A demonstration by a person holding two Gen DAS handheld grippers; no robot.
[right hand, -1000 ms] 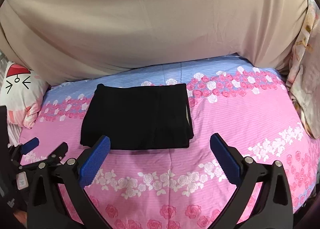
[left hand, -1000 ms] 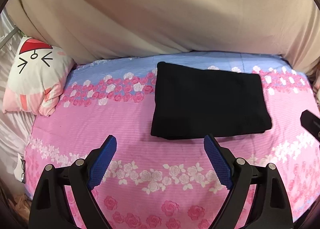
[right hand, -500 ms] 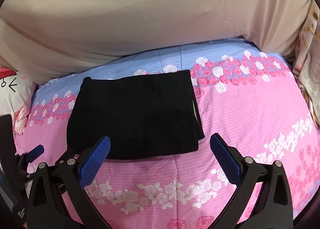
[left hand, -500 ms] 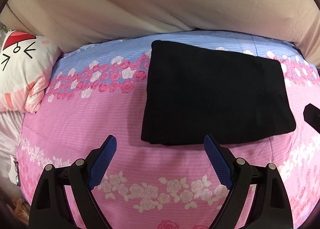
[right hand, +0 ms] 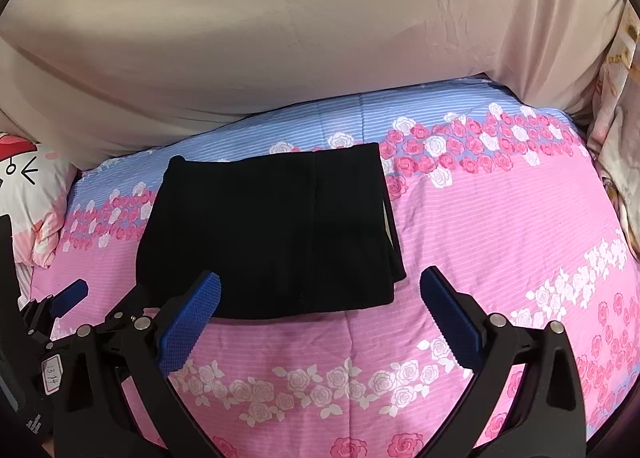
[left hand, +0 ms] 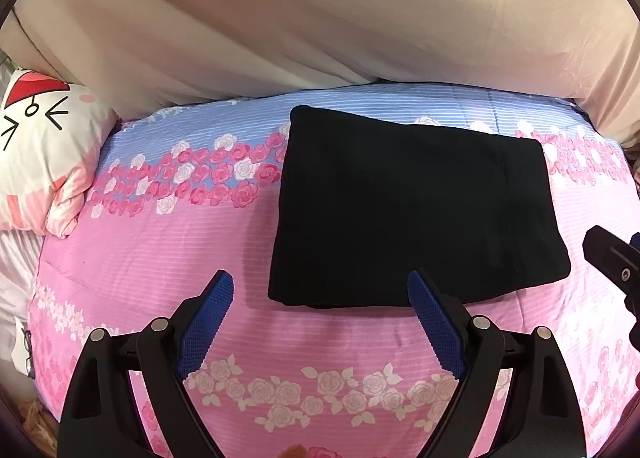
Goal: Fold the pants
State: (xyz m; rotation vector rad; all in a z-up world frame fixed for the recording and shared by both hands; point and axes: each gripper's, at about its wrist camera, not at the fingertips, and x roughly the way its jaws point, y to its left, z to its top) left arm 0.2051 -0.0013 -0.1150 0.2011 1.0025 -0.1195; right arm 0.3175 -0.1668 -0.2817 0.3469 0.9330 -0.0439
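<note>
Black pants [left hand: 412,209], folded flat on the floral bedsheet [left hand: 160,250].
Left wrist view: left gripper [left hand: 320,302] gapes empty, near-left corner just ahead. Right wrist view: right gripper [right hand: 320,298] likewise released, pants ahead-left, long axis crosswise.

Only one piece of writing can be read. In the right wrist view, a small white rounded tag [right hand: 51,374] is stuck on the black plastic body of the left gripper [right hand: 136,290], low at the picture's left edge; it carries the handwritten digits "13 14", turned sideways so they run up the tag. Farther down on the same edge, a dark strip [right hand: 34,420] bears a line or two of tiny white print, too small and blurred to make out. The white cushion with a red-and-black cartoon face [left hand: 40,161] carries drawn marks only, no letters.
</note>
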